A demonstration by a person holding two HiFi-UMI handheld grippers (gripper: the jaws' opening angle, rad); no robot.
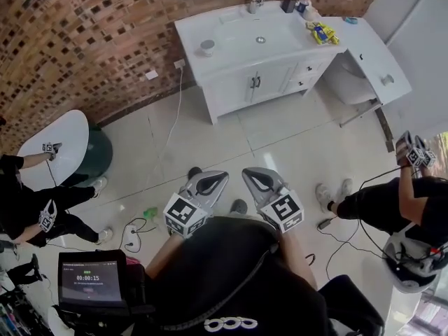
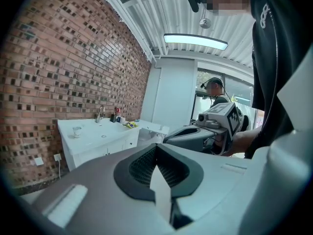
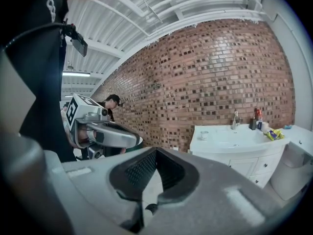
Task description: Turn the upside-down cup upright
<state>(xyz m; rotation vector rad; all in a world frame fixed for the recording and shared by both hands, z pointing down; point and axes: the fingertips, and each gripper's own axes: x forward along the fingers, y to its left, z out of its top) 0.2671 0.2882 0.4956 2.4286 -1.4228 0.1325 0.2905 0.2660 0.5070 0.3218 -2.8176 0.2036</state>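
The white counter [image 1: 231, 60] stands against the brick wall [image 1: 84, 47], well ahead of both jaws. The left gripper [image 1: 220, 178] and right gripper [image 1: 249, 174] are held side by side, each with its jaws pressed together on nothing. The cup [image 1: 207, 46] sits on the counter, far beyond the jaw tips, left of the basin [image 1: 260, 33].

L hand-held gripper [image 1: 218, 178], R hand-held gripper [image 1: 252, 174]: jaws closed, empty, side by side.
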